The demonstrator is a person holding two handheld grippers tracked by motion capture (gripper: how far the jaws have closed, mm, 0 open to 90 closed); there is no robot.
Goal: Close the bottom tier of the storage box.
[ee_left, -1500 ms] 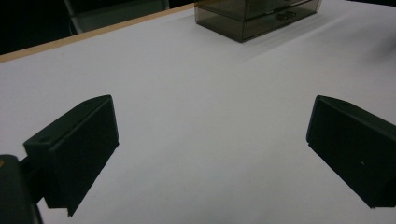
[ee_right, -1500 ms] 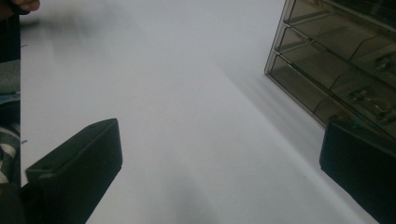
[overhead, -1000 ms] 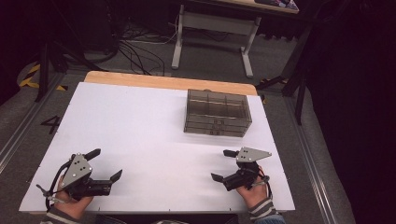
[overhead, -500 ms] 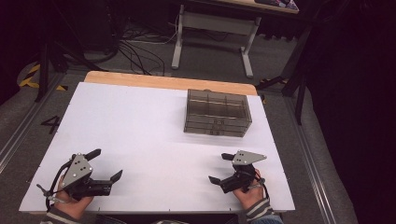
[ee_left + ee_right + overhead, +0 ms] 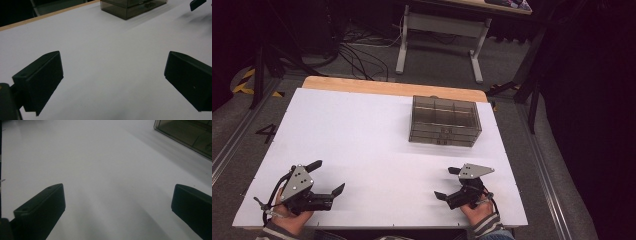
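A smoky see-through box with small drawers (image 5: 444, 121) stands on the white tabletop (image 5: 362, 135) at the back right. The same box (image 5: 132, 6) sits far ahead in the left gripper view, and its corner (image 5: 190, 135) appears at the top right of the right gripper view. My left gripper (image 5: 328, 176) rests near the front left edge, open, with bare tabletop between its jaws (image 5: 113, 75). My right gripper (image 5: 445, 183) is near the front right edge, also open and holding nothing (image 5: 117, 205). Both point inward toward each other.
A wooden strip (image 5: 392, 88) borders the table's far edge. Behind it on the floor are the white legs of another table (image 5: 439, 35) and loose cables (image 5: 357, 50). Metal rails (image 5: 542, 165) run along both sides of the table.
My right gripper has shifted slightly left and toward the front edge. The left gripper and the box have stayed put.
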